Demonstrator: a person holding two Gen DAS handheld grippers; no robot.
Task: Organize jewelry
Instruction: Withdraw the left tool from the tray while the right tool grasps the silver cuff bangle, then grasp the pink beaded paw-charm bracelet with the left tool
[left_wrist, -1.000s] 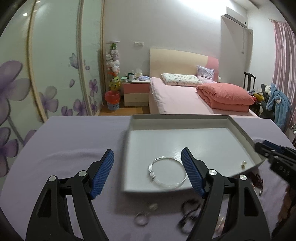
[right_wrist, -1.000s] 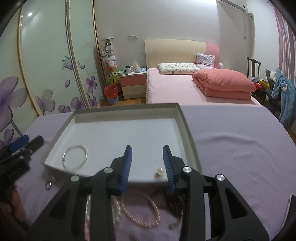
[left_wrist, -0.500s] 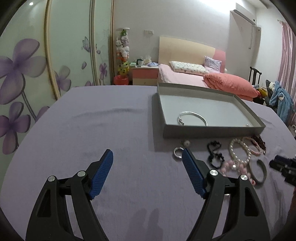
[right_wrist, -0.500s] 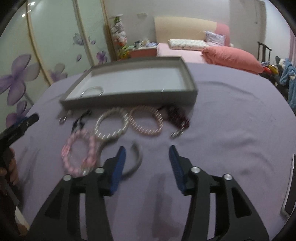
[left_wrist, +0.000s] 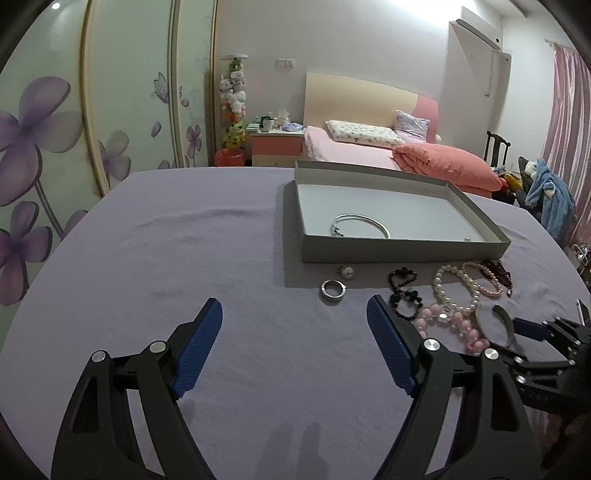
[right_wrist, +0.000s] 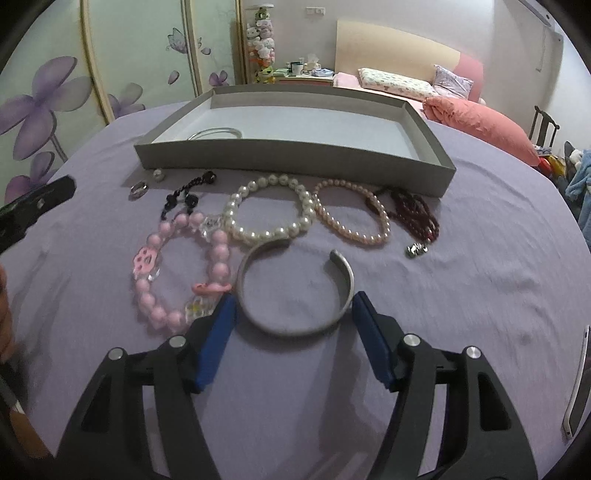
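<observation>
Right gripper (right_wrist: 291, 314) spread wide, low centre of its frame, jaws either side of a silver cuff bangle (right_wrist: 295, 284) on the purple tablecloth (right_wrist: 480, 258), holding nothing. Whether the pads touch the cuff is unclear. Left of the cuff, pink bead bracelet (right_wrist: 177, 266); above it, white pearl bracelet (right_wrist: 271, 210), pale pink pearl bracelet (right_wrist: 352, 212), dark red bead strand (right_wrist: 417, 212), black bead piece (right_wrist: 184, 195), ring (right_wrist: 138, 189). Grey tray (right_wrist: 295, 157) upper centre, thin silver bangle (left_wrist: 360, 225) inside. Left gripper (left_wrist: 295, 321) spread wide, empty, over bare cloth, ring just above it.
</observation>
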